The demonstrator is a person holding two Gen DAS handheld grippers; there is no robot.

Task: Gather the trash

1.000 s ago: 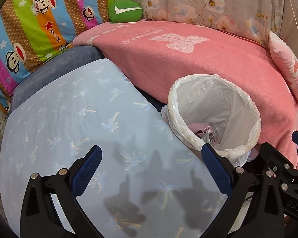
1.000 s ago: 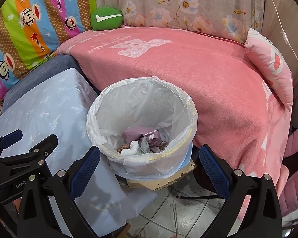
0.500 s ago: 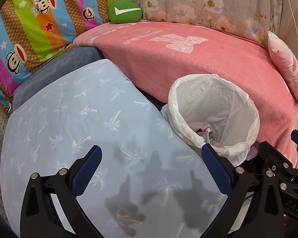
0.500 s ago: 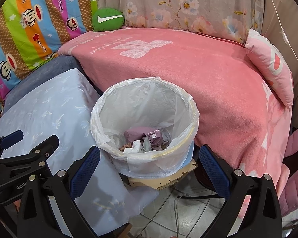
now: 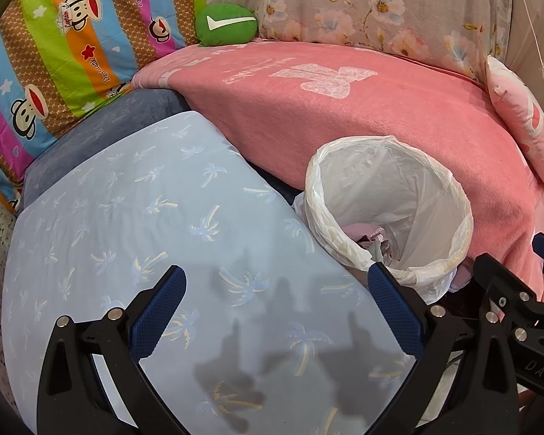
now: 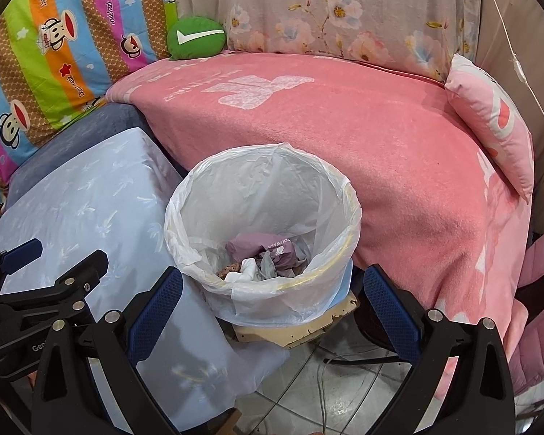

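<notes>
Both grippers hang with jaws spread wide, gripping nothing — the left gripper [image 5: 273, 288] over the pale blue cloth [image 5: 134, 224], the right gripper [image 6: 270, 290] above the bin. From the right wrist, the white-lined trash bin [image 6: 301, 177] sits at 12 o'clock — crumpled trash [image 6: 261, 257] at its bottom, the pink blanket [image 6: 399, 137] behind.

Ahead of my right gripper [image 6: 272, 291], between and just beyond its fingertips, stood the lined bin [image 6: 263, 224] on a board [image 6: 301, 330], with crumpled trash [image 6: 268, 257] lying at its bottom. The cloth-covered table [image 6: 90, 210] lay to the left of my left finger, the blanketed sofa [image 6: 380, 137] spread behind the bin and off past my right finger, and a small cushion [image 6: 196, 38] sat at the sofa's far left corner. My left gripper [image 5: 275, 293] hung over the table [image 5: 145, 224], the bin [image 5: 388, 210] just beyond its right fingertip [image 5: 380, 279].
</notes>
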